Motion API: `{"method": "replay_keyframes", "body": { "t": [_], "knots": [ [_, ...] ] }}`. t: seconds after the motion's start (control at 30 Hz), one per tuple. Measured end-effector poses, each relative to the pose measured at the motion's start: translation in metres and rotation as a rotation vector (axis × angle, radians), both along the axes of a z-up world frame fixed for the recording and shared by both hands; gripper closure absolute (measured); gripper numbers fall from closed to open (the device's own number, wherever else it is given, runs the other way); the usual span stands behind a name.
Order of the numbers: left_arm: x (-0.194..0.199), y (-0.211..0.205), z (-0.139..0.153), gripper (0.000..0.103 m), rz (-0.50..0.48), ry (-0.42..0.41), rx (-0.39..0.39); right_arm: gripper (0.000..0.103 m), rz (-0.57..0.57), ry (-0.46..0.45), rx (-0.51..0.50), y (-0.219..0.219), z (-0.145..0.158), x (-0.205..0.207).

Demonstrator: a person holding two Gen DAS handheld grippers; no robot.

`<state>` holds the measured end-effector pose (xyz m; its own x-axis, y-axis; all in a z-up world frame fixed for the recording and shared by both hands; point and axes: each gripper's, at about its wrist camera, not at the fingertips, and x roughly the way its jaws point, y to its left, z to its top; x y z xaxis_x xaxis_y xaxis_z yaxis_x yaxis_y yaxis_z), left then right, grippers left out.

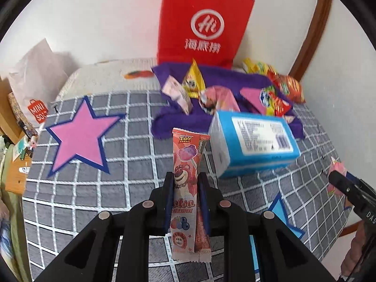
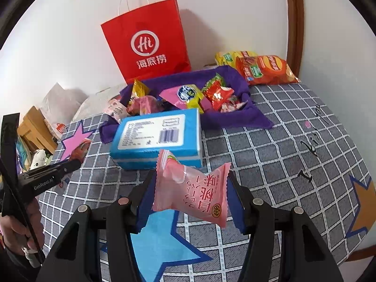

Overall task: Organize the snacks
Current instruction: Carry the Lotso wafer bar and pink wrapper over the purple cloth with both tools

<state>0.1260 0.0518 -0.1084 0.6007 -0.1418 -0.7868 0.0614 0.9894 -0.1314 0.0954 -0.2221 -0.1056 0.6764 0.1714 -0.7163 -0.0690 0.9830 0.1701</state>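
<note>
My left gripper is shut on a long pink lollipop packet with a bear picture, held upright above the checked bedspread. My right gripper is shut on a puffy pink snack pouch, lifted off the bed. A blue and white box lies on the bed just beyond both grippers. Behind it a purple cloth holds several wrapped snacks. The left gripper's body shows at the left edge of the right wrist view, and the right gripper's body at the right edge of the left wrist view.
A red paper bag stands against the wall behind the cloth. Orange and yellow chip bags lie at the back right. A white shopping bag and wooden furniture sit off the bed's left side. A person's hand holds the left tool.
</note>
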Motion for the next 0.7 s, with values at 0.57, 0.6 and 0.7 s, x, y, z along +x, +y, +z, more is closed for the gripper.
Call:
{"method": "replay_keyframes", "body": {
  "t": [0.57, 0.6, 0.7],
  "knots": [
    [0.015, -0.001, 0.029, 0.083, -0.002, -0.048, -0.025, 0.047, -0.005, -0.058, -0.004, 0.006, 0.037, 0.014],
    [0.015, -0.001, 0.030, 0.083, -0.003, -0.051, -0.024, 0.047, -0.006, -0.059, -0.004, 0.006, 0.038, 0.016],
    [0.019, 0.000, 0.033, 0.083, -0.008, -0.058, -0.025, 0.047, -0.010, -0.062, -0.003, 0.006, 0.042, 0.021]
  ]
}}
